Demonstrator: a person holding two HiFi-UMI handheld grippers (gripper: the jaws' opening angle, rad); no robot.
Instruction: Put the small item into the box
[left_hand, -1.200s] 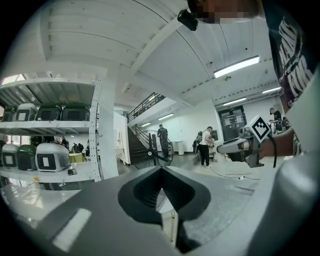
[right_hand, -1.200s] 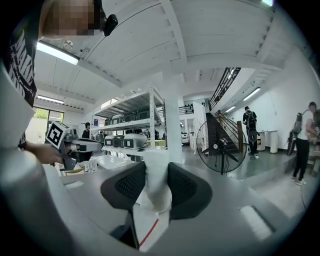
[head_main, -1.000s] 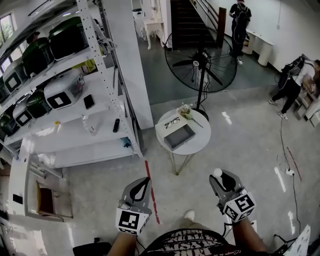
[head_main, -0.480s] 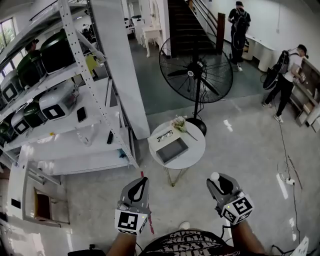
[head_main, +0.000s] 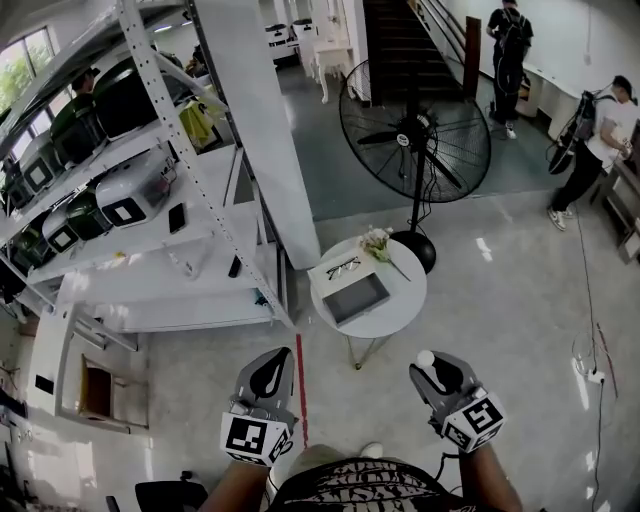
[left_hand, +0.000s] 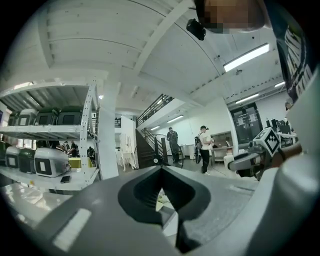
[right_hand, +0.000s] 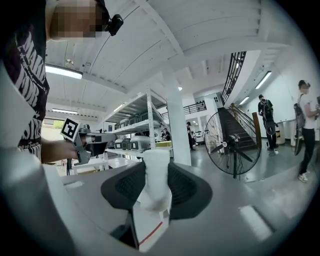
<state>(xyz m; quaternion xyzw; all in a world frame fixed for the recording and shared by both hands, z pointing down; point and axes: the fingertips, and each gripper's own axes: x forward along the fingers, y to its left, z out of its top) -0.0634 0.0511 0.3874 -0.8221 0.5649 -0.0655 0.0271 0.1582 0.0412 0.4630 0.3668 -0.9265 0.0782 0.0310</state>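
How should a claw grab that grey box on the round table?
Probably pinch one thin side wall of the box, coming straight down from above. It lies flat on the table with its open top up, so the rim is the only narrow part. The near wall looks easiest.

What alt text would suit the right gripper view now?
The right gripper is shut on a small white item, held upright between its jaws. Beyond it stand a fan and a white shelf rack; the left gripper shows at left.
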